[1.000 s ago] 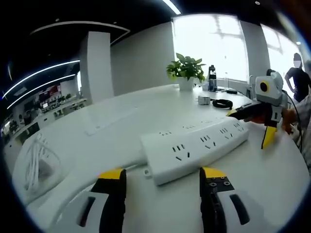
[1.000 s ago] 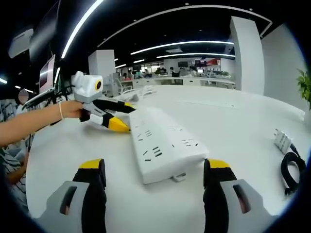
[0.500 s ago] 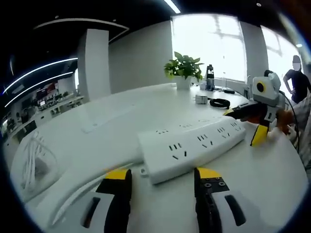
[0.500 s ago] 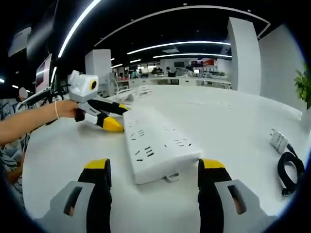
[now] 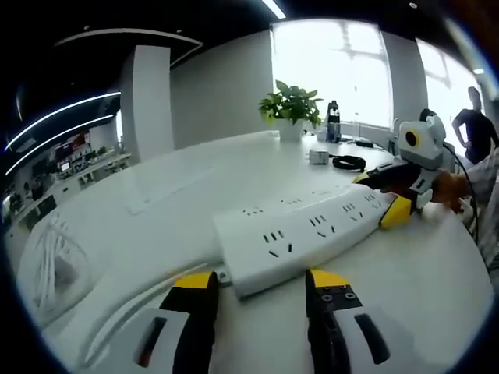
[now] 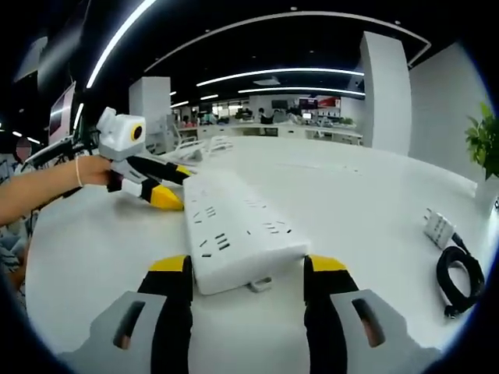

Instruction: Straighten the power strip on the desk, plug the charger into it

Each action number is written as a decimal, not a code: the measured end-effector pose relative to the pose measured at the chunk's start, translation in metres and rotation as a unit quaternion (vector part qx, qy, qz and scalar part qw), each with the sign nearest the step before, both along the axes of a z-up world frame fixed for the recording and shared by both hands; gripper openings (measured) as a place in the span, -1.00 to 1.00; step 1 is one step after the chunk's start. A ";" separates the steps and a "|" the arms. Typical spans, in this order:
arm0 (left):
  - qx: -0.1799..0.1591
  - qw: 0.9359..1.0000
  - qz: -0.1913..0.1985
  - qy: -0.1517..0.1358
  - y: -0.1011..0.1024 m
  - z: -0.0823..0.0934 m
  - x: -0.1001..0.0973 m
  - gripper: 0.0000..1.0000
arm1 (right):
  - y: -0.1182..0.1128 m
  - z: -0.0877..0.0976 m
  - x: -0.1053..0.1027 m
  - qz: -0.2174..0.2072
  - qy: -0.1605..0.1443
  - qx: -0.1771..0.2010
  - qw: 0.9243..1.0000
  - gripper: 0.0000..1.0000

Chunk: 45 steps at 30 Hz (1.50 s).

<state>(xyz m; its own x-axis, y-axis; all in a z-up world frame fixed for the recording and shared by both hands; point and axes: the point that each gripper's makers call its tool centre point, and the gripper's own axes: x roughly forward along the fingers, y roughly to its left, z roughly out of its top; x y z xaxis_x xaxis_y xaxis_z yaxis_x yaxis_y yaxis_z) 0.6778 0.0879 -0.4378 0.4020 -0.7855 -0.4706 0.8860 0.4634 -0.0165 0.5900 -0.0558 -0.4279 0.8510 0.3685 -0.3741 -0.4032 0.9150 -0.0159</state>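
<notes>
Left gripper view, nearest to farthest. The left gripper (image 5: 259,282) rises from the lower edge with its yellow-tipped jaws apart, one on each side of the near end of the white power strip (image 5: 304,234), which lies flat on the white desk (image 5: 156,210); whether the tips touch the strip's sides cannot be told. A white cable (image 5: 148,292) leaves the strip's near end and curves away to the left across the desk, toward a bundle of white cords (image 5: 51,261) at the left edge. At the strip's far end the right gripper (image 5: 386,195) is held by a hand (image 5: 451,188), with its jaws apart on either side of that end. Beyond it, a small white charger (image 5: 317,156) and a coiled black cable (image 5: 348,162) rest on the desk, well apart from the strip. Farther still stand a potted plant (image 5: 292,109) and a dark bottle (image 5: 334,123) before bright windows, and a person (image 5: 475,125) stands at the far right.

Right gripper view, nearest to farthest. The right gripper (image 6: 248,269) shows its jaws apart, straddling the near end of the power strip (image 6: 234,230). The left gripper (image 6: 168,187) sits at the strip's far end, carried by a hand (image 6: 92,170). The charger (image 6: 437,227) and black cable (image 6: 460,276) lie at the right, well clear of the strip.
</notes>
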 end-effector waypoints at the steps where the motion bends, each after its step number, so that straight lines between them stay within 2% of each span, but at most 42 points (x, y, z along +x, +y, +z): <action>1: 0.000 1.000 0.000 0.000 0.000 0.000 0.000 -0.10 | 0.000 0.000 0.000 0.000 0.000 0.000 1.000 0.14; 12: 0.004 1.000 0.006 -0.001 -0.002 -0.001 -0.001 -0.11 | -0.002 -0.003 0.004 0.000 -0.003 -0.005 1.000 0.11; 18: 0.012 1.000 -0.007 -0.008 -0.006 0.003 -0.006 -0.17 | -0.006 -0.004 0.007 0.002 0.001 -0.009 1.000 0.08; 28: -0.001 1.000 0.004 0.012 -0.005 0.007 -0.004 -0.17 | -0.010 -0.004 0.010 0.010 0.005 -0.007 1.000 0.04; 45: -0.005 0.999 0.032 0.004 -0.011 0.003 -0.004 -0.20 | -0.016 -0.004 0.015 0.026 0.008 -0.002 1.000 -0.04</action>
<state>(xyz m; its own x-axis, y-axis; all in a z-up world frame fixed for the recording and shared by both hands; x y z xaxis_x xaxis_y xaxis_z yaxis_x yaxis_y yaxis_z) 0.6737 0.0770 -0.4344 0.4487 -0.7630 -0.4654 0.8540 0.5196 -0.0285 0.6050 -0.0718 -0.4324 0.8247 0.4110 -0.3885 -0.4511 0.8924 -0.0136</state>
